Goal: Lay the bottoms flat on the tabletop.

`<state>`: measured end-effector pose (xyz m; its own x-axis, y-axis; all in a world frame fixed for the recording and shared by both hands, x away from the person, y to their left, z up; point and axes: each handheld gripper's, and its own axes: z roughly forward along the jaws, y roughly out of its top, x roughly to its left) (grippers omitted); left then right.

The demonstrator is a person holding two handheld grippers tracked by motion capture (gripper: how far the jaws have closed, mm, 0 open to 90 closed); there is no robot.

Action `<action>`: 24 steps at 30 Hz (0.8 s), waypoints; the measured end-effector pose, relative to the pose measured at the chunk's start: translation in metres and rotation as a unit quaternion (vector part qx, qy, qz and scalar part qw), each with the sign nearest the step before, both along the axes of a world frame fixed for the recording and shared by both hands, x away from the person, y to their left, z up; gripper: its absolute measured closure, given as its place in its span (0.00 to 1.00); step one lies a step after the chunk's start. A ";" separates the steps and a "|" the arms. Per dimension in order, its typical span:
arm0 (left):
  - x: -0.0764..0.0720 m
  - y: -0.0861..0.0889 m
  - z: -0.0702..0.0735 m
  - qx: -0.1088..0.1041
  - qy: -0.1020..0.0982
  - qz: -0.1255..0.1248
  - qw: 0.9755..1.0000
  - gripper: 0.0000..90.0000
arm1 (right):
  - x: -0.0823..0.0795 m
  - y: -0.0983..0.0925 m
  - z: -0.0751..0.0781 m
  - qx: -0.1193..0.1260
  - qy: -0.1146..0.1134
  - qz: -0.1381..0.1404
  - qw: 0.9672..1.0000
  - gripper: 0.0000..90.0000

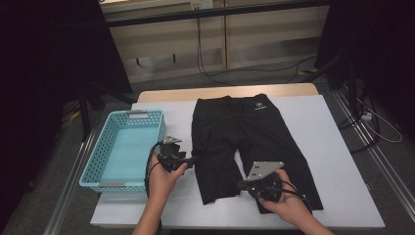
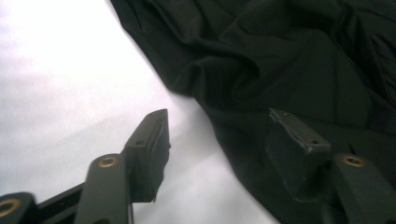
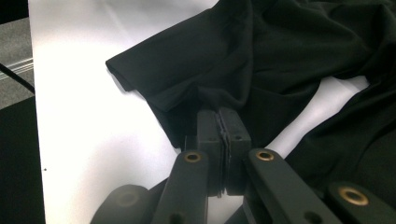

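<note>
A pair of black shorts (image 1: 249, 127) lies flat on the white table (image 1: 323, 127), waistband at the far side. My left gripper (image 1: 192, 159) is at the outer edge of the left leg. In the left gripper view it (image 2: 217, 135) stands open, one jaw over bare table and the other over the shorts (image 2: 280, 56), with the fabric edge between them. My right gripper (image 1: 241, 185) is at the near hem of the same leg. In the right gripper view it (image 3: 218, 123) is shut, pinching a thin edge of the shorts (image 3: 280, 56).
A light blue plastic basket (image 1: 93, 166) stands at the table's left, close beside my left hand. Bare white table lies right of the shorts and along the near edge. Beyond the far edge are cables and a cabinet.
</note>
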<state>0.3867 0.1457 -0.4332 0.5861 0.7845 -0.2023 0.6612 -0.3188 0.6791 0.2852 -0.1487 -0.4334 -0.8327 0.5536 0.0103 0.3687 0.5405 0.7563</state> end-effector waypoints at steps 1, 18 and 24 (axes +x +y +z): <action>-0.003 -0.002 -0.001 -0.005 0.006 -0.004 1.000 0.45 | 0.000 0.000 0.000 0.000 0.000 0.000 1.000 0.99; -0.013 -0.022 -0.014 0.027 0.018 -0.016 0.999 0.90 | -0.001 -0.001 0.002 -0.005 -0.007 -0.004 1.000 0.98; -0.011 -0.019 -0.006 0.001 0.045 -0.017 0.999 1.00 | 0.002 0.002 0.002 -0.003 -0.008 -0.007 1.000 0.98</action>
<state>0.3759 0.1272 -0.4395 0.5913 0.7653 -0.2545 0.7088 -0.3425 0.6167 0.2867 -0.1468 -0.4318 -0.8254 0.5645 -0.0071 0.3632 0.5407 0.7588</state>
